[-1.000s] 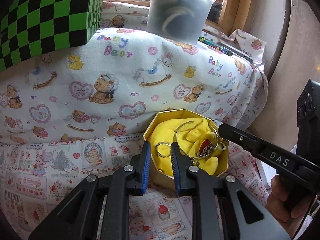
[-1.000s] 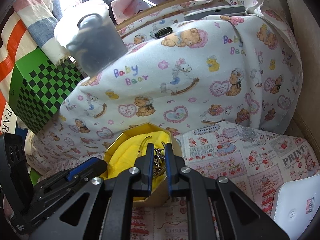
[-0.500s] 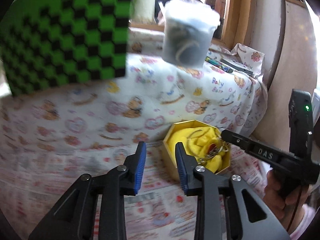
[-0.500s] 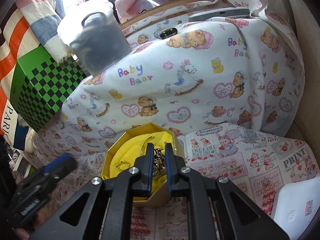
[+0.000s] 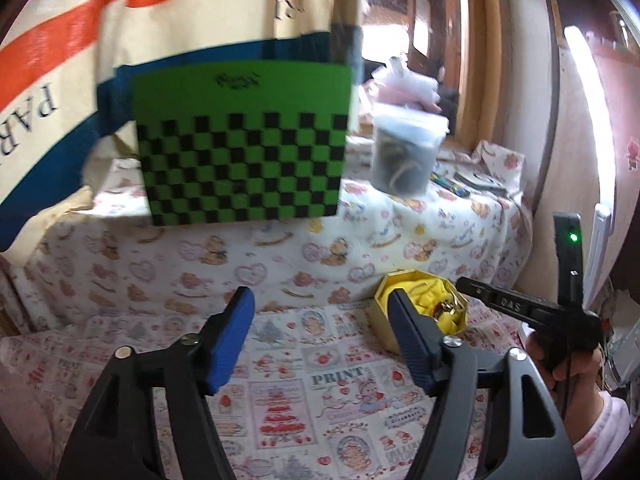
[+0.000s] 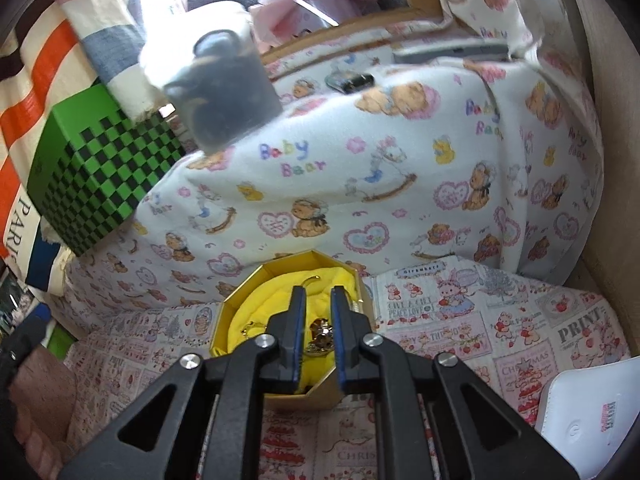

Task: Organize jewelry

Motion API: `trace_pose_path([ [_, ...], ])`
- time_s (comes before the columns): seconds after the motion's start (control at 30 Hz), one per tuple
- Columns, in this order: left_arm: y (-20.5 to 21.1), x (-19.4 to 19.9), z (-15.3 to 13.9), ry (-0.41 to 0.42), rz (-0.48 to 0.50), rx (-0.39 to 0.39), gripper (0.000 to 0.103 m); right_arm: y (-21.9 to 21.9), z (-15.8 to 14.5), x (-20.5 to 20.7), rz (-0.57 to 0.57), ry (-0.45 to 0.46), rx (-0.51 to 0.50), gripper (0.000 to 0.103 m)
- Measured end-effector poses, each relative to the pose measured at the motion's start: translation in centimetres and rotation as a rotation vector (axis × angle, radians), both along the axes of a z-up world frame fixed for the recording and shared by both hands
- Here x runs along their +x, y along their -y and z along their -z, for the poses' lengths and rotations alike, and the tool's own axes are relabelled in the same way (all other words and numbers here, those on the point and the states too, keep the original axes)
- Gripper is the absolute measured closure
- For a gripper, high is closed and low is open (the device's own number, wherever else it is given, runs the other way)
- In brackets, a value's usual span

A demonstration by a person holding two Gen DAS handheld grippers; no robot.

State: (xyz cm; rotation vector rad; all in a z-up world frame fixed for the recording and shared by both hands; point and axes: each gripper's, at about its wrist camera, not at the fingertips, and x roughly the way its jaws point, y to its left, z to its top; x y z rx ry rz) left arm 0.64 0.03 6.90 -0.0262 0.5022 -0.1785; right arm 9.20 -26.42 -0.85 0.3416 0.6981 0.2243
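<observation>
A gold octagonal box [image 6: 280, 276] lined with yellow cloth [image 6: 260, 304] sits on the printed cloth. My right gripper [image 6: 318, 296] reaches into it; its jaws are opening, a narrow gap apart, with a gold jewelry cluster [image 6: 320, 332] lying between them in the box. A small gold ring [image 6: 250, 326] rests on the yellow cloth to the left. In the left wrist view, my left gripper [image 5: 320, 300] hangs back from the box [image 5: 384, 312], up and to its left, jaws opening wide with nothing between them. The right gripper [image 5: 464, 282] shows over the box.
A green-and-black checkered box [image 5: 240, 152] and a clear tub [image 5: 404, 156] of dark items stand on the raised bear-print ledge behind. A striped bag [image 5: 160, 20] hangs at the back left. A white case [image 6: 592, 400] lies at the front right. A hand [image 5: 560, 360] holds the right gripper.
My left gripper pulled back and up from the box and its jaws spread wide. The right gripper stayed over the box and its jaws parted slightly around the gold cluster.
</observation>
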Motion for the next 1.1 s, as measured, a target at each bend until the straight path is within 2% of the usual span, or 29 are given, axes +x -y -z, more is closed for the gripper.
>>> trace_pose_path([
  [0.13, -0.6, -0.6, 0.6, 0.055, -0.044, 0.035, 0.017, -1.6, -0.7, -1.0, -0.013, 0.053, -0.084, 0.08],
  [0.2, -1.1, -0.8, 1.2, 0.089, -0.055, 0.027, 0.01, -2.4, -1.1, -1.5, -0.026, 0.08, -0.113, 0.063],
  [0.27, -1.6, -1.0, 1.7, 0.129, -0.062, 0.004, 0.002, -3.2, -1.4, -2.1, -0.035, 0.111, -0.142, 0.051],
  [0.33, -2.3, -1.2, 2.3, 0.163, -0.085, -0.017, 0.0, -4.1, -1.6, -2.6, -0.041, 0.143, -0.175, 0.04],
  [0.4, -2.9, -0.9, 2.8, 0.164, -0.103, -0.02, 0.0, -5.0, -1.8, -3.2, -0.034, 0.177, -0.215, 0.024],
  [0.5, -3.5, -0.3, 3.7, 0.152, -0.124, -0.002, 0.0, -5.7, -1.8, -3.9, -0.019, 0.205, -0.228, 0.012],
  [0.67, -3.2, -0.3, 5.1, 0.153, -0.142, 0.058, 0.0, -6.6, -1.7, -4.7, 0.002, 0.265, -0.253, 0.0],
  [0.8, -2.1, -0.9, 5.7, 0.189, -0.123, 0.106, 0.0, -7.3, -1.6, -5.3, 0.016, 0.307, -0.313, 0.0],
  [0.97, -2.2, -1.2, 5.4, 0.209, -0.133, 0.094, 0.0, -6.7, -1.8, -6.0, 0.047, 0.337, -0.302, 0.0],
  [1.1, -2.6, -1.0, 5.4, 0.201, -0.189, 0.073, 0.0, -6.9, -1.9, -6.4, 0.08, 0.358, -0.329, 0.0],
])
